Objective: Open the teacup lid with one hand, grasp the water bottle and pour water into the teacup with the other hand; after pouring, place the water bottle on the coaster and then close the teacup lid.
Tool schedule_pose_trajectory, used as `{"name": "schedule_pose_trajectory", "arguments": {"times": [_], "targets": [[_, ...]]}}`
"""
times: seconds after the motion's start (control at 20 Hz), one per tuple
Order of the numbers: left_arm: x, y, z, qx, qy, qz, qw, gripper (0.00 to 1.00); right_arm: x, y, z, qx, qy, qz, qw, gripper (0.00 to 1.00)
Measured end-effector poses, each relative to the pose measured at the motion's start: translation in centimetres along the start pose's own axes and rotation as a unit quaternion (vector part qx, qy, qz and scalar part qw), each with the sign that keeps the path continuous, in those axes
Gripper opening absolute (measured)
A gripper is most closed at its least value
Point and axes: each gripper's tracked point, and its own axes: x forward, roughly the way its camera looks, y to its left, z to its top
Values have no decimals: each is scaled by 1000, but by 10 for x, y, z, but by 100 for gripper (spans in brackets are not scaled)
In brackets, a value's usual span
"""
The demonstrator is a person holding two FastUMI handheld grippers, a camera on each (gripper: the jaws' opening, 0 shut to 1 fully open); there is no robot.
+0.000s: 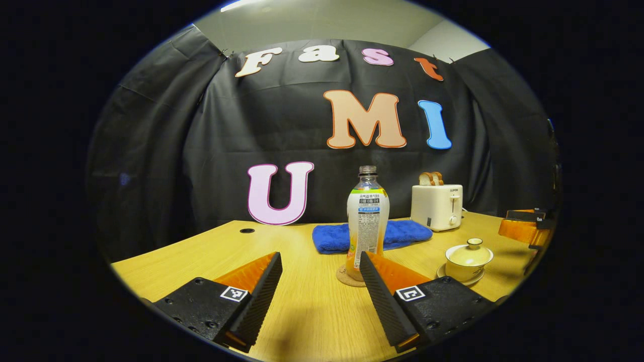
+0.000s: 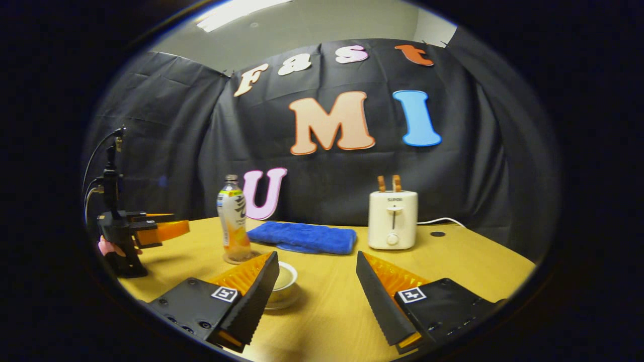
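- We see the water bottle (image 1: 368, 221), uncapped and upright on its coaster (image 1: 347, 279), standing on the table (image 1: 312, 311).
- Our left gripper (image 1: 320, 271) faces the bottle, jaws wide apart, likely to grasp it.
- Our right gripper (image 2: 317, 274), jaws also spread, nears the lidded teacup (image 1: 468, 260), likely for its lid (image 1: 470, 253).

Overhead light is coming from a ceiling fixture (image 2: 241, 9), which is glaring white in the right gripper view. The table (image 1: 312, 301) is showing evenly lit, with soft shadows lying beneath the near fingers. Both views are staying sharp at centre; straight edges are bending and brightness is falling off toward the rim.
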Motion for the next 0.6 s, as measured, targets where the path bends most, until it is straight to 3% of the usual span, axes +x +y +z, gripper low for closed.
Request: {"name": "schedule_pose_trajectory", "arguments": {"times": [0.2, 0.25, 0.35, 0.45, 0.6], "targets": [[-2, 8, 0, 1, 1, 22, 1000, 90, -7, -38, 2, -3, -4, -90, 996, 94], [-3, 12, 0, 2, 1, 33, 999, 90, -10, -42, 4, -4, -4, -102, 995, 100], [-5, 24, -1, 3, 2, 62, 998, 90, -13, -49, 3, -5, -6, -122, 993, 94], [-9, 35, -1, 4, 2, 93, 996, 90, -16, -54, 4, -6, -6, -136, 991, 98], [-10, 35, -1, 4, 3, 99, 995, 90, -16, -58, 3, -6, -7, -144, 990, 100]]}}
